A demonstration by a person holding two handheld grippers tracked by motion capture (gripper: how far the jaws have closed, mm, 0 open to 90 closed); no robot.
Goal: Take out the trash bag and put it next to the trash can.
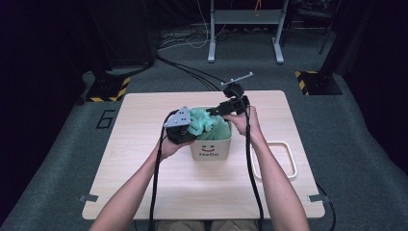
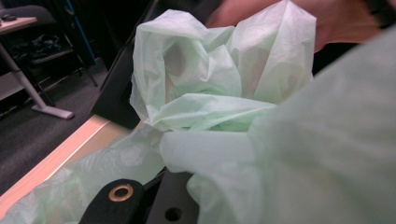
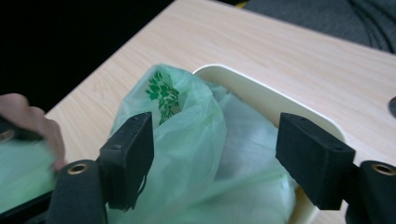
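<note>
Two grippers lined the bin (image 1: 210, 149) with a green bag (image 1: 207, 122): left gripper (image 1: 188, 129) clamped the film; right gripper (image 3: 215, 154) stood wide (film between, unpinched), next needing a rim-side pinch.

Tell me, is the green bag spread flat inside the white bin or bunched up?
Bunched up. The green bag rises crumpled above the rim of the white bin, and the left gripper view shows it in folds.

Light wooden table (image 1: 144, 183) set on grey carpet floor (image 1: 57, 159). Grey metal stand (image 1: 245, 29) seen beyond far table edge. Hazard-striped bases (image 1: 108, 89) placed left and right. Black cables (image 1: 187, 70) run across floor. Surroundings dark.
</note>
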